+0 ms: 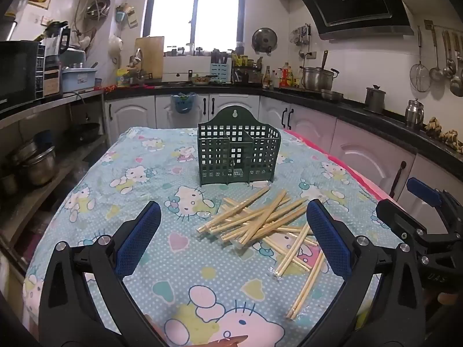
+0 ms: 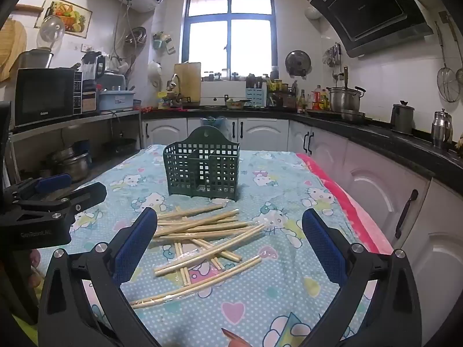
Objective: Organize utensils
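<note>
Overexposed window [image 1: 194, 11] backlights both views; edges bow, corners perhaps slightly soft.

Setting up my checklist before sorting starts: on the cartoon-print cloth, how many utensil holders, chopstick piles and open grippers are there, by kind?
Green utensil holder: 1, standing upright, nothing visible inside
Loose chopstick pile: 1; single sticks overlap too much to count
Open grippers: 2, left gripper and right gripper, both holding nothing
Total: 4
</note>
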`<act>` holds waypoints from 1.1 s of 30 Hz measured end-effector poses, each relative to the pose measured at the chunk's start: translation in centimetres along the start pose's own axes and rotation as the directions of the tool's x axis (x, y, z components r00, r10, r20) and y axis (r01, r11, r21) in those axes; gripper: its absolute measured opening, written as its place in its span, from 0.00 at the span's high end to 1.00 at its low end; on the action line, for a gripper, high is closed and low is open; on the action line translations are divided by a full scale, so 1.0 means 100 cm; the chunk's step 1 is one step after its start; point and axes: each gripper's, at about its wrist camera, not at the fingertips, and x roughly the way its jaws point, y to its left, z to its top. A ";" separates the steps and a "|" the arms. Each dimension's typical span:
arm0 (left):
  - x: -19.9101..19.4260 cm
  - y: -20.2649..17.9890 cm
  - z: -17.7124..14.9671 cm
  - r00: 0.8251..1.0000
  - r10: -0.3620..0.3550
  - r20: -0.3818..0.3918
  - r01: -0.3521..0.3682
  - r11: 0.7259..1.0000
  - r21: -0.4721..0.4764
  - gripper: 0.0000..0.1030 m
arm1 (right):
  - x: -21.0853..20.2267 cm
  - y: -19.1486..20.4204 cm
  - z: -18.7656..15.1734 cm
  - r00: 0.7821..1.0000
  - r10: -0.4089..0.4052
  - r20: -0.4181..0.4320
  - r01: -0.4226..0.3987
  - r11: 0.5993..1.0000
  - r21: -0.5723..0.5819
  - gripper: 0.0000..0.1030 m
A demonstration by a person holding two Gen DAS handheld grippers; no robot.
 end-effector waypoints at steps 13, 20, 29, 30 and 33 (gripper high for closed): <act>0.000 0.000 0.000 1.000 -0.001 0.005 0.001 1.000 0.003 0.10 | -0.001 -0.002 0.000 1.000 -0.002 -0.001 0.002 1.000 0.009 0.06; -0.002 0.001 0.002 1.000 -0.001 0.005 0.001 1.000 0.003 0.10 | 0.000 -0.001 0.001 1.000 -0.002 -0.002 0.002 1.000 0.011 0.06; -0.002 0.001 0.003 1.000 -0.002 0.006 0.002 1.000 0.003 0.10 | 0.000 -0.002 0.000 1.000 -0.002 -0.003 0.002 1.000 0.012 0.06; -0.002 0.001 0.002 1.000 -0.001 0.007 0.001 1.000 0.003 0.10 | 0.000 -0.002 0.000 1.000 -0.002 -0.003 0.002 1.000 0.013 0.06; -0.002 0.001 0.002 1.000 -0.001 0.007 0.001 1.000 0.002 0.10 | 0.001 -0.003 0.000 1.000 -0.002 -0.003 0.002 1.000 0.013 0.06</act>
